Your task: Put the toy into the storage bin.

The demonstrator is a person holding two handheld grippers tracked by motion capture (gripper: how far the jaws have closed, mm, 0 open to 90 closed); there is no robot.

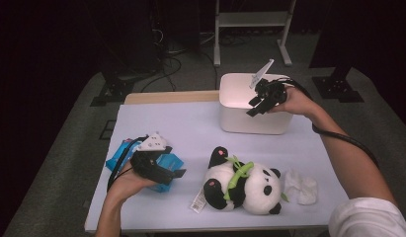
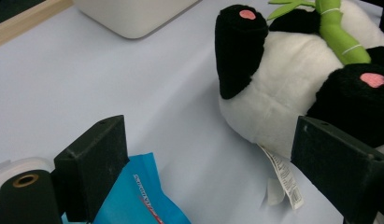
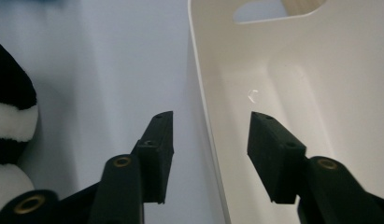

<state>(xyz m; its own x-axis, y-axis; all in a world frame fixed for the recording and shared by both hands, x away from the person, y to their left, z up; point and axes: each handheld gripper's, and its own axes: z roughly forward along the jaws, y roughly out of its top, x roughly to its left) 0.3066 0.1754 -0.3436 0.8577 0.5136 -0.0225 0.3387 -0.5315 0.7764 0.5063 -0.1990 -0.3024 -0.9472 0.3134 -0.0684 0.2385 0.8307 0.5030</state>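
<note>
Right now your right hand-held gripper [image 1: 256, 104] straddles the near wall of the white bin [image 1: 240, 123] at the tabletop's far edge: the right gripper view [image 3: 210, 140] puts one jaw outside and one inside the rim [image 3: 203, 107], pads apart from it, jaws half spread, nothing pinched. That view also shows the bin's bare floor and handle cut-out, which the high view hides. Your left hand-held gripper [image 1: 166, 173] rests low over the blue packet [image 1: 166, 160], jaws wide; its own view [image 2: 203, 158] shows the packet's corner [image 2: 138, 196] under one jaw and the plush panda's [image 1: 240, 185] sewn tag up close. A white crumpled tissue [image 1: 302, 187] lies right of the panda. The tabletop [image 1: 176, 123] is pale lavender; beyond it, grey carpet, cables, a white frame, dark room.
</note>
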